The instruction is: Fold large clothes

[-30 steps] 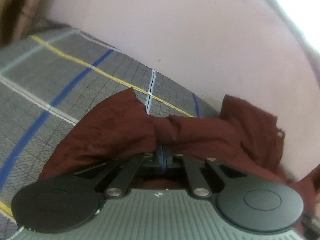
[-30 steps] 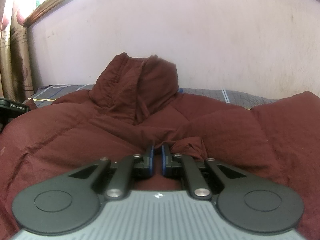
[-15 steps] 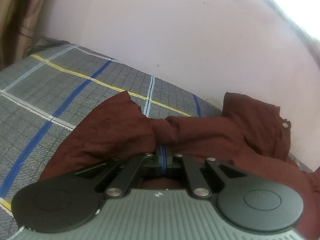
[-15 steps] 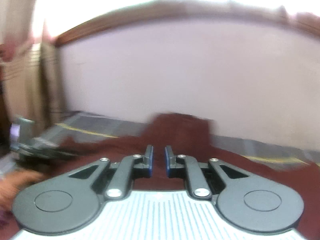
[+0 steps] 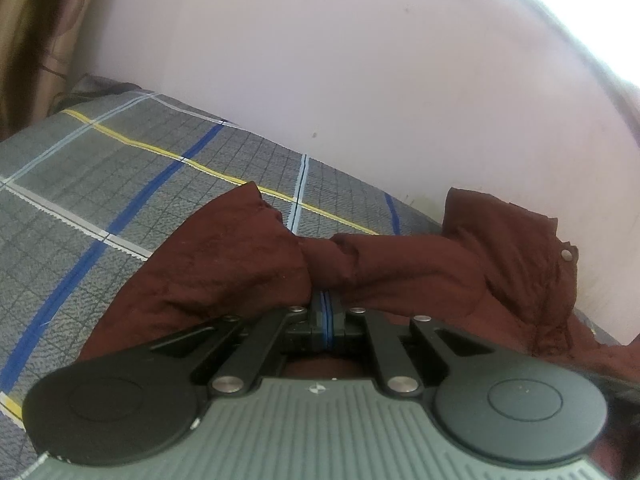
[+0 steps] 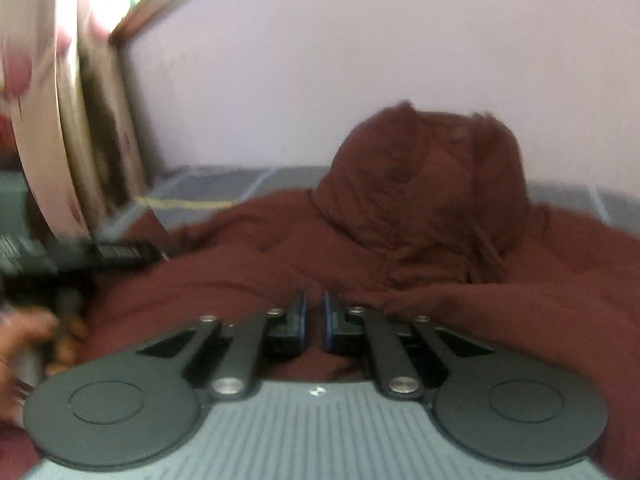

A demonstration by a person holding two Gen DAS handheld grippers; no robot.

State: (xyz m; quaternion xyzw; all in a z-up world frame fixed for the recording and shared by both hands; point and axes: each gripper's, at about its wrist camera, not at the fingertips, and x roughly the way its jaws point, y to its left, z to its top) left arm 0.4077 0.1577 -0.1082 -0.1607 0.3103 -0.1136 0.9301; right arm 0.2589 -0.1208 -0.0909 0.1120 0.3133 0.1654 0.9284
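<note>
Through the left wrist camera, we see our left gripper (image 5: 327, 300) clenched on a bunched fold of the maroon jacket (image 5: 224, 264), which lies on the grey checked bedsheet (image 5: 100, 184) beside the pink wall (image 5: 320, 60). Through the blurred right wrist camera, our right gripper (image 6: 314, 310) hangs just above the jacket (image 6: 520, 312), jaws slightly parted and holding nothing, with the hood (image 6: 420, 184) propped against the wall (image 6: 360, 48) ahead.

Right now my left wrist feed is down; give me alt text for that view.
The left gripper is shut on a bunched fold of the maroon jacket, which lies on a grey plaid bedsheet. A pale pink wall rises behind, and the jacket's hood slumps at right.
</note>
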